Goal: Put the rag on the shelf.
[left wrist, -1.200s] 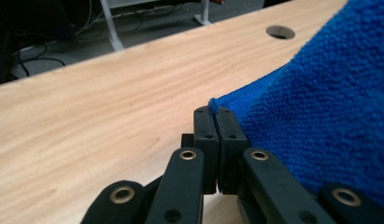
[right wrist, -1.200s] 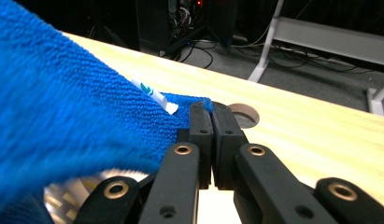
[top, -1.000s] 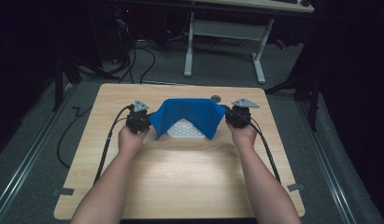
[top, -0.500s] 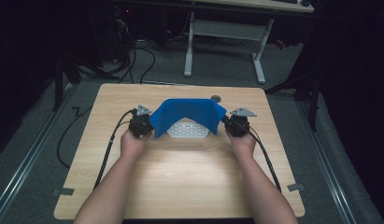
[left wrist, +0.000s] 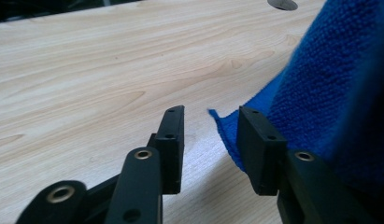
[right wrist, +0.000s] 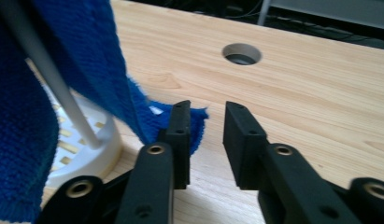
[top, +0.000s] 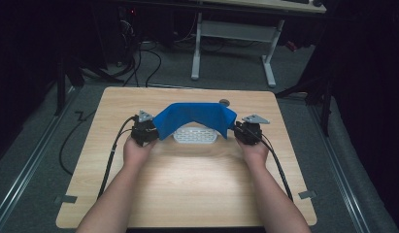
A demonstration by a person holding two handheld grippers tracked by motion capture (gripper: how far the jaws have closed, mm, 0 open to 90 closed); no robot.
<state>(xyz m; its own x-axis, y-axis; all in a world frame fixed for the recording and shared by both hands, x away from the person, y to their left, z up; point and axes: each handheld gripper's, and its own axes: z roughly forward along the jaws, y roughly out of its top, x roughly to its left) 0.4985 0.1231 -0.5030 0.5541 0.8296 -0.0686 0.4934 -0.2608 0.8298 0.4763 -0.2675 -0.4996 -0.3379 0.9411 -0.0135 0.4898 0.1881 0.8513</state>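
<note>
Left gripper (left wrist: 210, 140) and right gripper (right wrist: 206, 140) fingers had just been opening, now spread, gripping nothing. Blue cloth (top: 194, 116) draped over white basket (top: 194, 136) between them; cloth corners beside fingers. Desk hole (right wrist: 242, 53) beyond basket. No writing legible.

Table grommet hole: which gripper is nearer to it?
Right. The grommet hole sits by the table's far edge, right of centre; the right gripper is just below and right of it. The left gripper is across the blue towel, farther away.
</note>
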